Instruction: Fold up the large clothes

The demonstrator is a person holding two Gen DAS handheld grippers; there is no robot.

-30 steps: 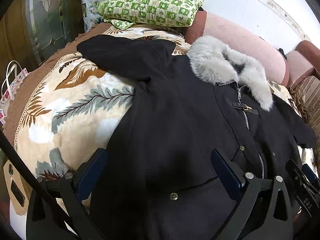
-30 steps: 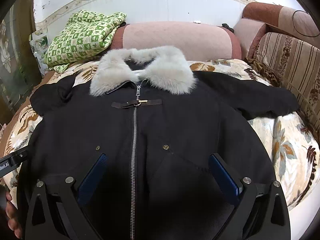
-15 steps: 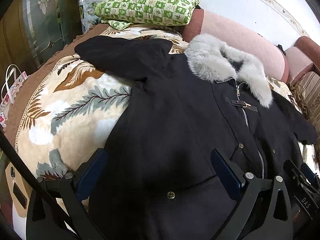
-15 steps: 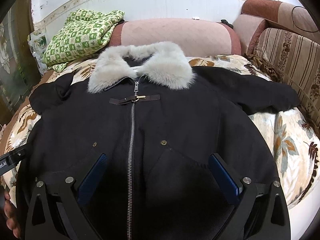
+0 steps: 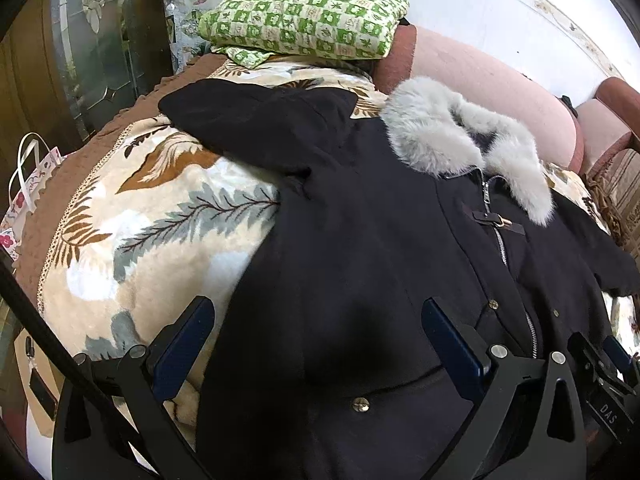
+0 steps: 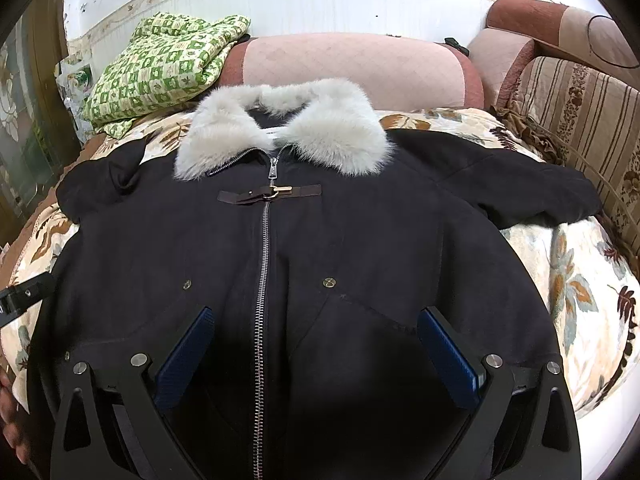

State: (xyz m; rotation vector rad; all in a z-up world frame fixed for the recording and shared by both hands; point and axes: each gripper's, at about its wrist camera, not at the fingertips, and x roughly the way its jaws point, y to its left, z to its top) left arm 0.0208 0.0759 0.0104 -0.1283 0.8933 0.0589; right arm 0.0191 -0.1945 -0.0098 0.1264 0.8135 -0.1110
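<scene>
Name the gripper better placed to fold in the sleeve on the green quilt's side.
Left. The left gripper hangs open at that edge of the coat, with the sleeve ahead; the right gripper sits over the zipper.

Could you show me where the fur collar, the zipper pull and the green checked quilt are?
fur collar [image 6: 332, 136]: right wrist view, its right flap.
zipper pull [image 6: 273, 169]: right wrist view, its metal tab.
green checked quilt [image 5: 304, 12]: left wrist view, its top.
</scene>
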